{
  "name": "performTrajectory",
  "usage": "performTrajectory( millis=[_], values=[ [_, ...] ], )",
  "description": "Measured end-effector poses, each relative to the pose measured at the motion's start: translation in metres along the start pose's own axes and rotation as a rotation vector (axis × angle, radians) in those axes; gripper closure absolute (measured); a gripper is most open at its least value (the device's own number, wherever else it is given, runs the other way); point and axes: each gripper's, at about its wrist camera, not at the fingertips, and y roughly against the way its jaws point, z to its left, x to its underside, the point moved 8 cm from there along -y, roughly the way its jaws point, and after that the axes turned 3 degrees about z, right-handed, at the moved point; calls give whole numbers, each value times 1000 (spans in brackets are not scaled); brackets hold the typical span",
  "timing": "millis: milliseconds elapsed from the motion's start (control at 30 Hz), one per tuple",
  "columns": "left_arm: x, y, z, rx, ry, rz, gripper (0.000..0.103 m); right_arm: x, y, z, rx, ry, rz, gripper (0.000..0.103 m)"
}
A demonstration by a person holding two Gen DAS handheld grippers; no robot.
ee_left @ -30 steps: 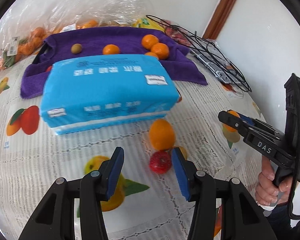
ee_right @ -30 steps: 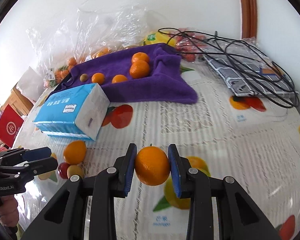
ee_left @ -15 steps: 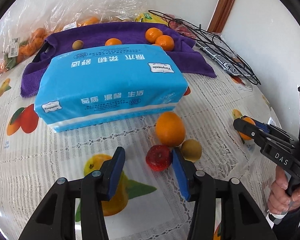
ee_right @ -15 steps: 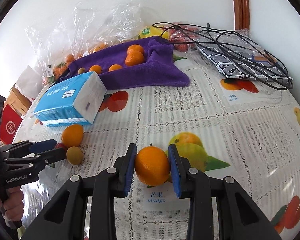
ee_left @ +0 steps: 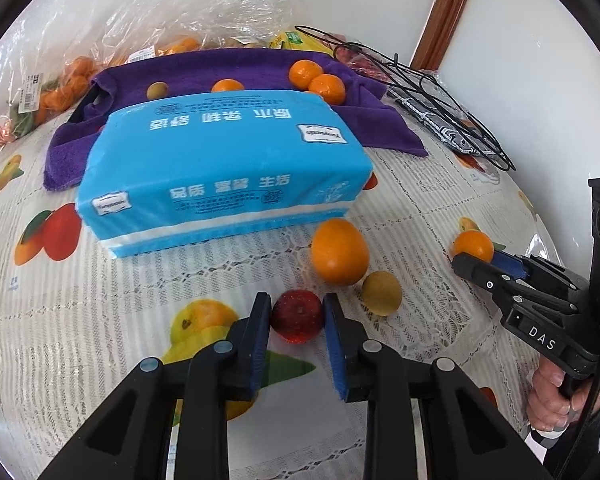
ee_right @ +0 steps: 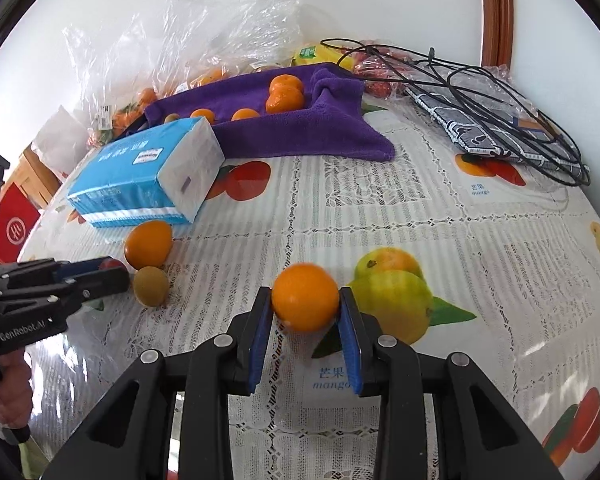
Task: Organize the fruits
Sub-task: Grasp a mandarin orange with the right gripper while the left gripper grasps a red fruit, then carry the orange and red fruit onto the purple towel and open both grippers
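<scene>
On worktop (ee_left: 80, 320): left gripper (ee_left: 297, 316) jaws just closed, pinching small red apple (ee_left: 298, 315); right gripper (ee_right: 305, 308) pinching orange (ee_right: 305, 297). Risk: round fruit squirting out under off-centre pinch.

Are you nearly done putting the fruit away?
Partly. Four oranges and a small green fruit already sit on the purple towel. The right tool holds an orange, and the left tool has just closed on a small red fruit. A big orange and a green fruit wait on the table.
</scene>
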Motion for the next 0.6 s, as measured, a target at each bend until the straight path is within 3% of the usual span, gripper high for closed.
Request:
performTrajectory(
  millis=[233,600],
  values=[
    [4,11,15,6,31,-13,78,-10,2,-3,1,-37,-17,71],
    [-22,45,40,-5,73,-76,77,-57,23,51,-59,47,-71,71]
  ],
)
